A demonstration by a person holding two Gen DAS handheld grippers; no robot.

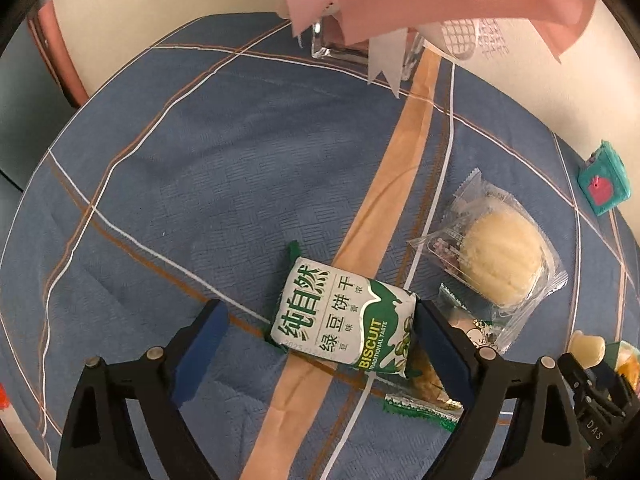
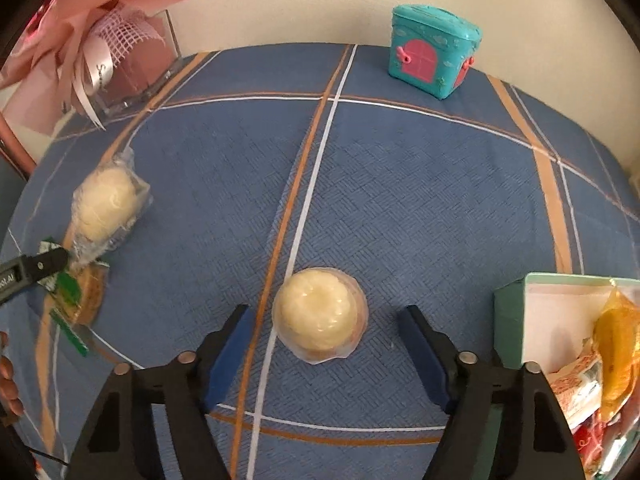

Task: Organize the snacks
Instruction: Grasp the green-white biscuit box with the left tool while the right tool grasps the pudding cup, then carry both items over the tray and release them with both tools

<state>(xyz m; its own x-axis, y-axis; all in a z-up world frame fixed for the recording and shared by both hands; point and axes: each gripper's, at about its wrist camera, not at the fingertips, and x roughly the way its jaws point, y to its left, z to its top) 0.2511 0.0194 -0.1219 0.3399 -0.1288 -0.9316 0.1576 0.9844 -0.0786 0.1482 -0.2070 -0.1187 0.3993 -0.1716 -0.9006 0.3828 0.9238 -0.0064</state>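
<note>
pick step, both sides: left gripper (image 1: pixel 320 344) fingers wide around biscuit pack (image 1: pixel 344 320), not yet pinching; right gripper (image 2: pixel 324 354) wide around pastry (image 2: pixel 320 314) on surface. next: close, lift, carry to box (image 2: pixel 508 320).

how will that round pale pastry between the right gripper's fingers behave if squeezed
The round pastry looks soft and flaky, so it probably crushes under a firm pinch. Its clear wrapper seems glossy, likely slippery. Sitting flat on the tablecloth, it shouldn't roll.
</note>
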